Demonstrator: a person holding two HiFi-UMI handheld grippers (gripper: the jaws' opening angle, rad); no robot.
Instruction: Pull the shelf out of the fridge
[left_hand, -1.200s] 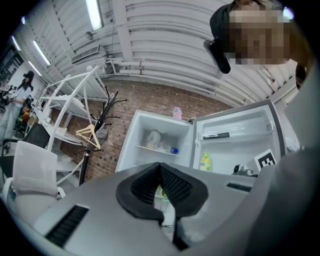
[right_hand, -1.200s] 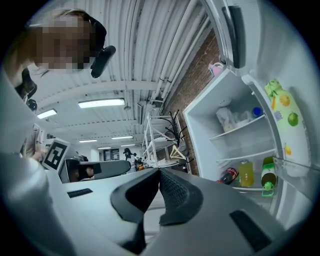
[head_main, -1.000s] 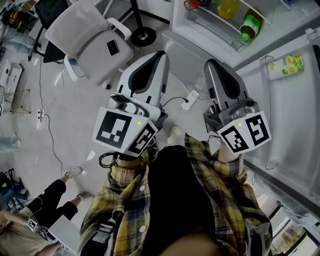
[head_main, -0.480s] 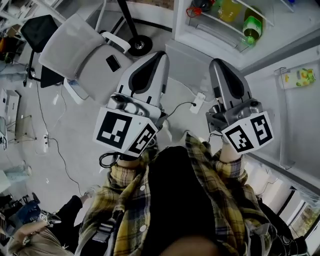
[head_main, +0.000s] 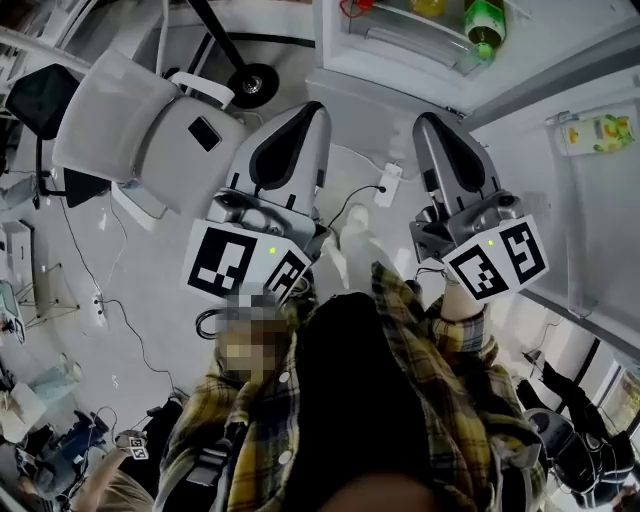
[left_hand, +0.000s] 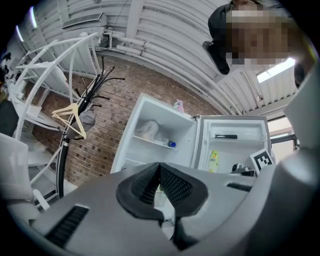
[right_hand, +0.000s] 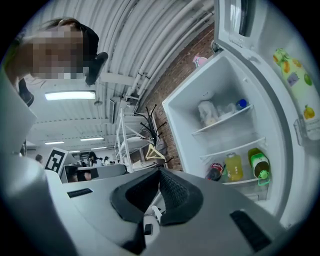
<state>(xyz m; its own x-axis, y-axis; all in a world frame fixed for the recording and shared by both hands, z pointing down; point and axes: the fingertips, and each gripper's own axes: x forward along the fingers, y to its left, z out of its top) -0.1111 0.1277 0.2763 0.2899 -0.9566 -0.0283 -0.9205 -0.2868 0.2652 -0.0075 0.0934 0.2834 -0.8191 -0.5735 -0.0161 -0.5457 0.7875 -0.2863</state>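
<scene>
The white fridge (head_main: 395, 62) stands open at the top of the head view, with bottles (head_main: 484, 22) in its lower part. In the right gripper view its wire-edged shelves (right_hand: 234, 148) sit inside the fridge (right_hand: 220, 80), a bag on the upper shelf (right_hand: 221, 121) and bottles (right_hand: 235, 167) below. The left gripper view shows the same fridge (left_hand: 157, 132) farther off, with its shelf (left_hand: 150, 142). My left gripper (head_main: 312, 108) and right gripper (head_main: 428, 120) are held in front of the chest, both shut and empty, well short of the fridge.
The open fridge door (head_main: 590, 200) hangs at the right with a printed packet in its pocket. A grey office chair (head_main: 130, 120), a coat stand base (head_main: 250, 80) and a power strip with cables (head_main: 387, 185) lie on the floor. A person (head_main: 100, 470) sits at lower left.
The view has swung: the fridge has slid to the top edge and the chair has drifted left. Both grippers keep the same shut pose.
</scene>
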